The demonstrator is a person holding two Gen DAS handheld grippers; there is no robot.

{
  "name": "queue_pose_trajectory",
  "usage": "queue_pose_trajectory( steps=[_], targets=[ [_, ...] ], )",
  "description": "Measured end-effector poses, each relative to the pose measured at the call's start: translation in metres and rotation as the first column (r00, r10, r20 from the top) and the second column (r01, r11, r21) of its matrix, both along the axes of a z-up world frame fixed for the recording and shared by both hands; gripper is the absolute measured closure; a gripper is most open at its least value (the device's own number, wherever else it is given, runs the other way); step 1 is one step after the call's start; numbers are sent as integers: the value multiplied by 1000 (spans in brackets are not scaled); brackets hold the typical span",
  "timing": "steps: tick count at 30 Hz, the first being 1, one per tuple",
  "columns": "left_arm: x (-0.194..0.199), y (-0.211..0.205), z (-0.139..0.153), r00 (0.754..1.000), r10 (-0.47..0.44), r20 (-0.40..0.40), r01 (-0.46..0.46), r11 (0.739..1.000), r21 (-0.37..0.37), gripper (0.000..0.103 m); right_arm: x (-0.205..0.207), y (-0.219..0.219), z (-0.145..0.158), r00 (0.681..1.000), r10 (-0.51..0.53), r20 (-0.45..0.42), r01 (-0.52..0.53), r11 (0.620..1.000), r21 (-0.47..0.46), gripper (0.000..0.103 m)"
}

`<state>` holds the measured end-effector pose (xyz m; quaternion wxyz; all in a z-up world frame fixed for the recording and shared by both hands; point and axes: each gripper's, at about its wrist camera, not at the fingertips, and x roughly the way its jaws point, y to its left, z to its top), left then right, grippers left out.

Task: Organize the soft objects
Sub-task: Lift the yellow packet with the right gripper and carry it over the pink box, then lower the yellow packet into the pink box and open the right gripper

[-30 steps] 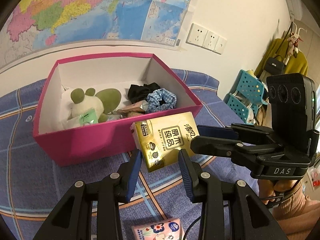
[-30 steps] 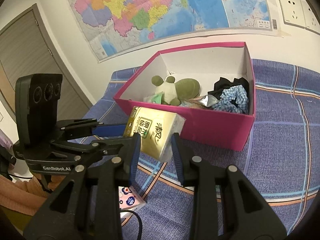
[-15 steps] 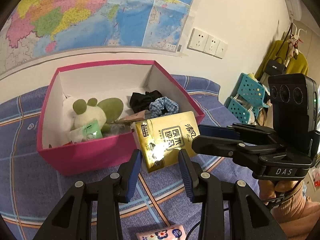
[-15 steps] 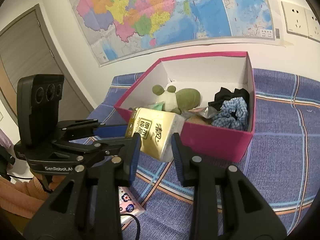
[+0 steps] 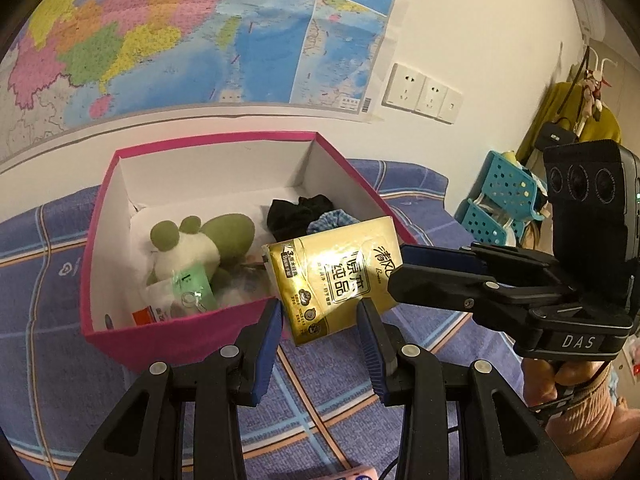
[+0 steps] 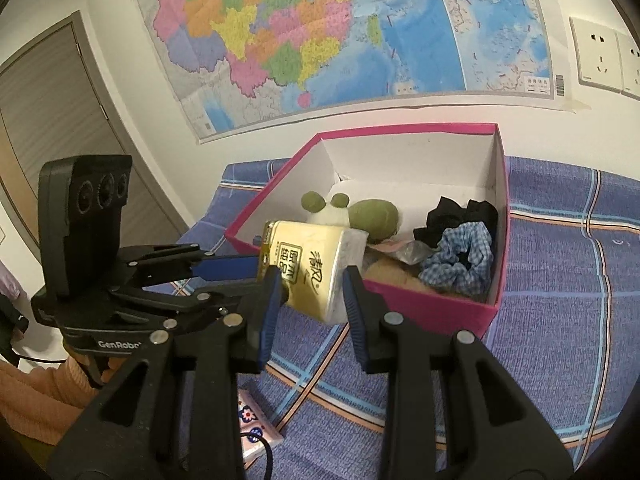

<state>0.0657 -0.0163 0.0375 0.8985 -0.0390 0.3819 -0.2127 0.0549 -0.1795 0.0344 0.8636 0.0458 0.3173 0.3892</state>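
A gold tissue pack [image 5: 338, 276] is held in the air over the near rim of the pink box [image 5: 188, 330]. Both grippers are shut on it: my left gripper [image 5: 320, 314] holds its near end, my right gripper [image 6: 312, 286] its other end. In the right wrist view the pack [image 6: 312, 260] hangs at the box's near left corner. Inside the box [image 6: 436, 300] lie a green and white plush [image 5: 192, 244], a black cloth [image 5: 298, 210], a blue checked scrunchie [image 6: 460, 258] and small packets [image 5: 188, 288].
A floral tissue pack [image 6: 256, 432] lies on the blue plaid bedcover [image 6: 560, 320] below the grippers. A map [image 5: 192, 32] and wall sockets [image 5: 420, 92] are behind the box. Teal baskets [image 5: 504, 200] stand off the right side.
Both grippers have lifted the gold pack higher and carried it toward the box; it now overlaps the near rim instead of hanging in front of the box wall.
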Motion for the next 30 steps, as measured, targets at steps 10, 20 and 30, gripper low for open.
queue_pose_trajectory(
  steps=[10, 20, 30],
  targets=[
    [11, 2, 1, 1000, 15, -3, -15, 1000, 10, 65, 12, 2, 1, 1000, 5, -12, -5, 1000, 13, 68],
    [24, 0, 1, 1000, 24, -3, -23, 999, 28, 65, 28, 3, 1, 1000, 0, -17, 0, 1000, 10, 68],
    [34, 0, -4, 999, 32, -17, -32, 999, 32, 65, 39, 4, -2, 999, -4, -33, 5, 1000, 10, 68]
  ],
)
